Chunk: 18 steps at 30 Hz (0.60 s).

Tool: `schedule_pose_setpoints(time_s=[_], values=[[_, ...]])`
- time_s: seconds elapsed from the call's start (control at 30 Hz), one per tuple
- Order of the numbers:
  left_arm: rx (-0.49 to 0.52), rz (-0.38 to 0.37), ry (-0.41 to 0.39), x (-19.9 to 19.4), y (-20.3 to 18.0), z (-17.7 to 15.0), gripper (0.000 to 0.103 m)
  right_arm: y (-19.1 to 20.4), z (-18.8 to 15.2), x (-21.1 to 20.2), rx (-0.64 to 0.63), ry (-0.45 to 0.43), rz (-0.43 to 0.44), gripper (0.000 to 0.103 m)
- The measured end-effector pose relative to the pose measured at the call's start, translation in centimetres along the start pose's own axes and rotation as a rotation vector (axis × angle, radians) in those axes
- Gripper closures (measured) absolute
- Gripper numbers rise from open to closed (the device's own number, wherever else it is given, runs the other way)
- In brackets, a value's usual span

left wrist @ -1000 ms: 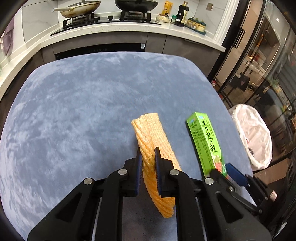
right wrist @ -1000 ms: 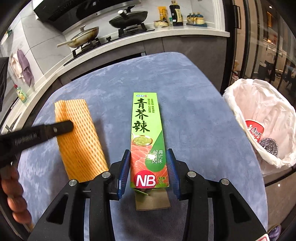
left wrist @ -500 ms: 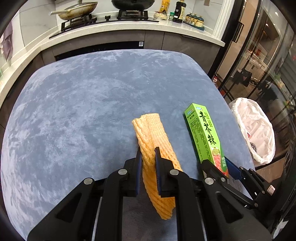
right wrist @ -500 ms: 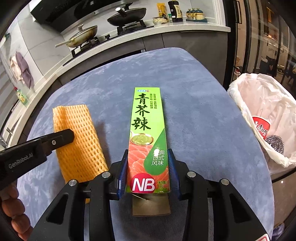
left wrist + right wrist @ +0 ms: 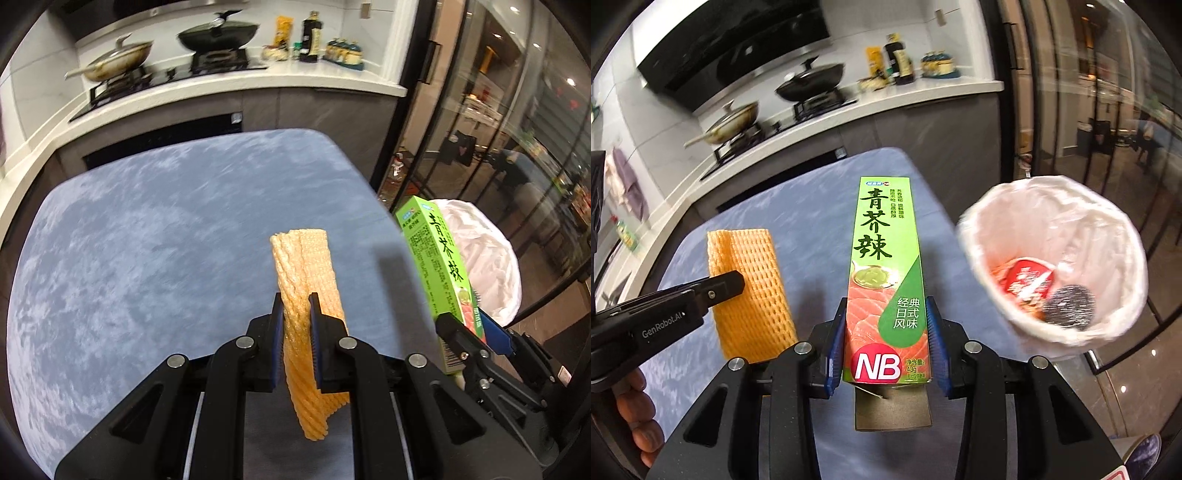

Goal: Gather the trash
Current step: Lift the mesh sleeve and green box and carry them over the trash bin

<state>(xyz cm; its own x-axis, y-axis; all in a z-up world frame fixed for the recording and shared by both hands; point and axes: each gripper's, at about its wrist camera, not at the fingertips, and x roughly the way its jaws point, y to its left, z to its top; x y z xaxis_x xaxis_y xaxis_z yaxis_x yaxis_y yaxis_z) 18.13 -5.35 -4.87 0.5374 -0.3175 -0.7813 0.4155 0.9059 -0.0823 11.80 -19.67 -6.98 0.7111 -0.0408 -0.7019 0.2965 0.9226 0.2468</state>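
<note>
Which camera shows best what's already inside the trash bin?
The right wrist view: it looks down into the trash bin, showing a red wrapper and a steel scourer. The left wrist view shows only the bin's white liner, partly behind the green box.

A home kitchen is indicated by a gas hob (image 5: 173, 75) carrying a lidded pan (image 5: 118, 61) and a wok (image 5: 218, 33), a range hood (image 5: 738, 59), sauce bottles (image 5: 899, 61) on the white counter (image 5: 258, 85), and a lined bin (image 5: 1056, 262).

One foam net (image 5: 306, 280), one green box (image 5: 886, 280), one lined bin (image 5: 1108, 221), two pans (image 5: 809, 86), two hand-held grippers (image 5: 886, 345).
</note>
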Motion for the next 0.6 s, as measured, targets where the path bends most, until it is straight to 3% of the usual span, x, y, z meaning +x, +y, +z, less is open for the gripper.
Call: schedule_pose_setpoints(time_s=[0.33,0.6], values=[[0.099,-0.077,-0.073,-1.2,-7.9,3.0,0.091,-8.7,1.1,-4.2,0.104,-0.068,-0.128,0.065],[0.150,-0.148,-0.100,0.0,-14.2,4.9,0.091,-14.3,1.1,-5.0,0.176,-0.065,-0.197,0.065]])
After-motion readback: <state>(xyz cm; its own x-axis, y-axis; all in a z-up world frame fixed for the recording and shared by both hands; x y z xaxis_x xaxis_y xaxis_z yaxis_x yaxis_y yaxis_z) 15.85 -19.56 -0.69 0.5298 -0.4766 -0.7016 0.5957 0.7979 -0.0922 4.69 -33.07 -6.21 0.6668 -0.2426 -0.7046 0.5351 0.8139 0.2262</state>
